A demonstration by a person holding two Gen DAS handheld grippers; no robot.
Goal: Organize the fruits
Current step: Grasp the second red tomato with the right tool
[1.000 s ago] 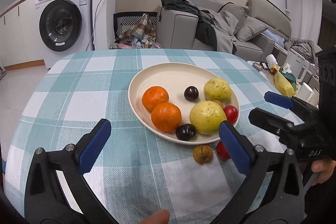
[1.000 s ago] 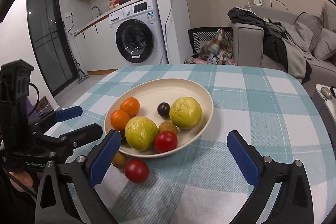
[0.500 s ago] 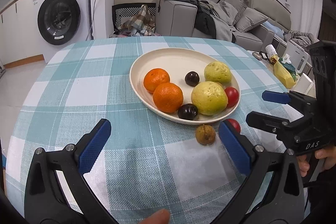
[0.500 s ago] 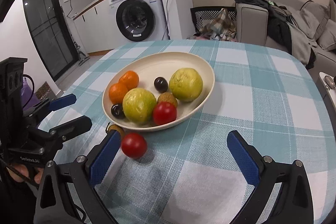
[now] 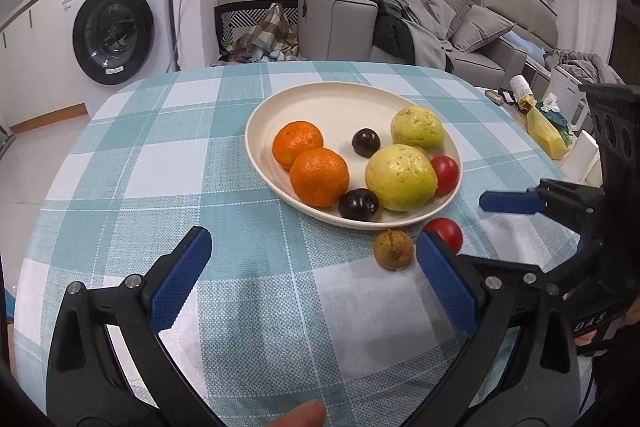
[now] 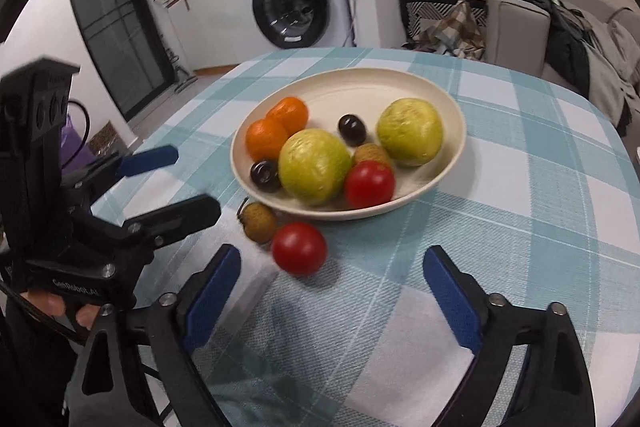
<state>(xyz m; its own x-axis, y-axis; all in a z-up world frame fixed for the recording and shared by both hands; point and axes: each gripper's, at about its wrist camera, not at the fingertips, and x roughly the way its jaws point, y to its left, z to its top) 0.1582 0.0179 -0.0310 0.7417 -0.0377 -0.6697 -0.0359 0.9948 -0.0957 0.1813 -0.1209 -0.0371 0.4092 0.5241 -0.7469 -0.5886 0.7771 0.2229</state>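
Note:
A cream plate (image 5: 320, 103) (image 6: 436, 95) on the checked tablecloth holds two oranges (image 5: 318, 177), two green guavas (image 5: 400, 177) (image 6: 314, 165), two dark plums (image 5: 359, 203), a red tomato (image 6: 369, 183) and a small brown fruit (image 6: 370, 153). On the cloth beside the plate's near rim lie a red tomato (image 5: 444, 233) (image 6: 299, 247) and a brown longan-like fruit (image 5: 393, 250) (image 6: 259, 222). My left gripper (image 5: 312, 271) is open and empty, short of the plate. My right gripper (image 6: 332, 283) is open and empty, just behind the loose tomato.
A washing machine (image 5: 116, 13) and a grey sofa with clothes (image 5: 400, 11) stand beyond the table. A yellow packet (image 5: 544, 131) and small items sit off the table's right side. Each gripper shows in the other's view (image 5: 560, 203) (image 6: 132, 187).
Both grippers have moved in closer to the plate and lower. The loose tomato and brown fruit now sit nearer the right gripper's fingers. No fruit has moved.

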